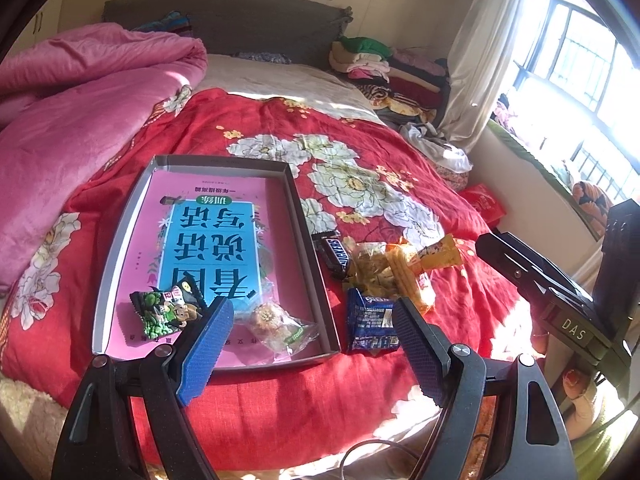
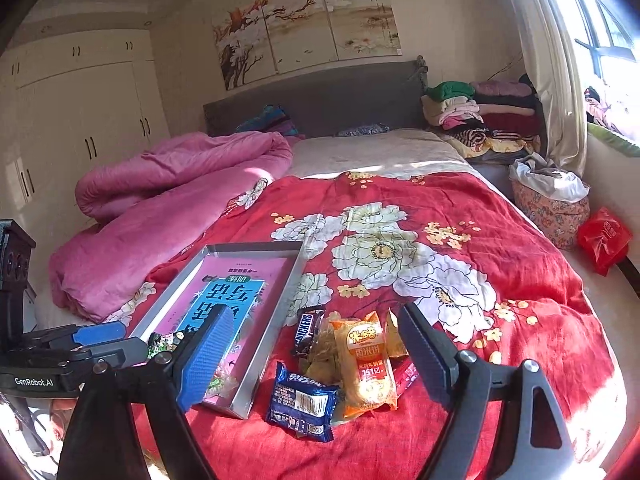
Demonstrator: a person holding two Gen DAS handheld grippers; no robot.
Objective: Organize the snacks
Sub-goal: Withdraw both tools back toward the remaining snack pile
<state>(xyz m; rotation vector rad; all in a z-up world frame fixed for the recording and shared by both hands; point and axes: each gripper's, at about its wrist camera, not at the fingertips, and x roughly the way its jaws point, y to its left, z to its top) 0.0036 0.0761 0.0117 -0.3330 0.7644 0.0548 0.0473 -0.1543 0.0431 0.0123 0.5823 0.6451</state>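
- The left gripper (image 1: 312,316) is held low over the near edge of the bed; its jaws are spread wide and nothing is held between them.
- The right gripper (image 2: 316,328) is likewise held with its jaws released and apart, with no object grasped; the loose snack pile is framed between its fingers.
- A shallow grey tray (image 1: 120,240) is laid on the red floral bedspread (image 1: 400,168), and a pink-and-blue booklet (image 1: 212,240) is laid flat inside it.
- Two snacks are contained in the tray at its near end: a green pea packet (image 1: 166,312) at the near left, and a clear-wrapped pastry (image 1: 276,326) just beside it to the right.
- The remaining snacks are piled on the bedspread just outside the tray's right wall.
- A Snickers bar (image 2: 308,330) is placed nearest the tray wall, at the far side of the pile.
- A blue biscuit packet (image 2: 302,402) is placed at the near side of the pile, close to the tray's near right corner.
- An orange rice cracker packet (image 2: 364,364) is laid across the pile, touching a yellow wrapped snack (image 2: 320,356) beneath it.
- A pink quilt (image 2: 168,200) is bunched at the left of the bed, well apart from the snacks.
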